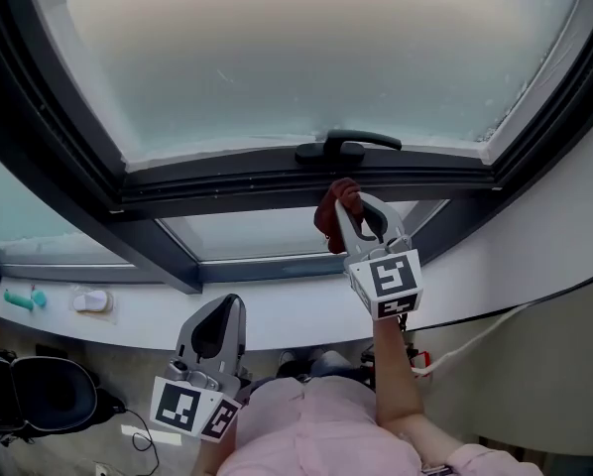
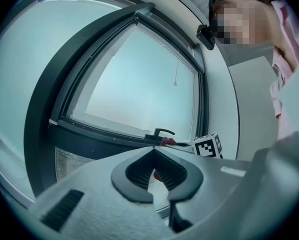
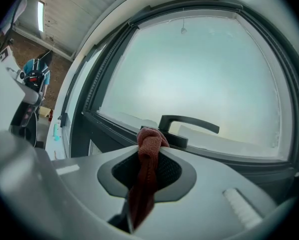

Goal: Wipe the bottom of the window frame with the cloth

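A dark red cloth [image 1: 336, 209] is bunched between the jaws of my right gripper [image 1: 357, 209], which is shut on it and raised to the dark bottom rail of the window frame [image 1: 227, 178], just below the black handle [image 1: 346, 147]. In the right gripper view the cloth [image 3: 148, 156] sticks out past the jaw tips close to the handle [image 3: 185, 125]; whether it touches the frame I cannot tell. My left gripper [image 1: 221, 315] hangs low at the left, away from the window, jaws shut with nothing between them [image 2: 153, 179].
A white sill [image 1: 277, 310] runs under the lower pane, with a teal object [image 1: 25, 299] and a small white item [image 1: 92, 300] at its left. A black bag or seat [image 1: 49, 390] sits bottom left. A white cable [image 1: 475, 340] trails on the right.
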